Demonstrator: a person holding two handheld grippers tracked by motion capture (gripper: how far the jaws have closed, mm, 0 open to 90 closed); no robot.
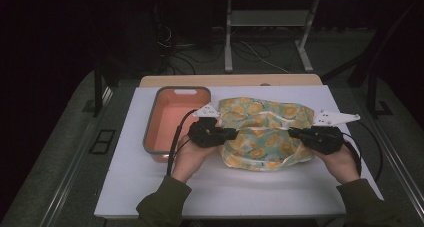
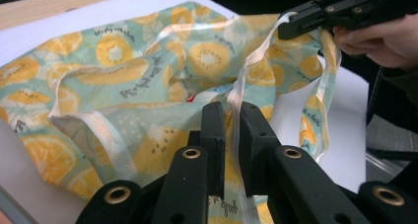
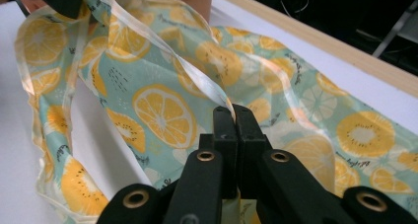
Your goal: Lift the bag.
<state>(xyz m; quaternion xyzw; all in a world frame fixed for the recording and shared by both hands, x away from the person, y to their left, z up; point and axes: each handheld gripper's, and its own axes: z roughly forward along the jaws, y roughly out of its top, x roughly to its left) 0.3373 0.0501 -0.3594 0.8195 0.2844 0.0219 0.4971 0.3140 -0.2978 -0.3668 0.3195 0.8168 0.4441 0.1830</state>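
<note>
While the cloth (image 1: 260,132) lay on the desk (image 1: 125,187) beside the tub (image 1: 172,118), each gripper, left (image 1: 231,133) and right (image 1: 294,133), had its jaws pinched shut on the white edge, likely to spread it flat.

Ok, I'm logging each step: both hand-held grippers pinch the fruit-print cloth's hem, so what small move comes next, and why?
Probably ease both down until the cloth lies flat on the white table. The left hand-held gripper and the right hand-held gripper each hold the white hem, and the cloth sags rumpled between them, partly resting on the table.
</note>
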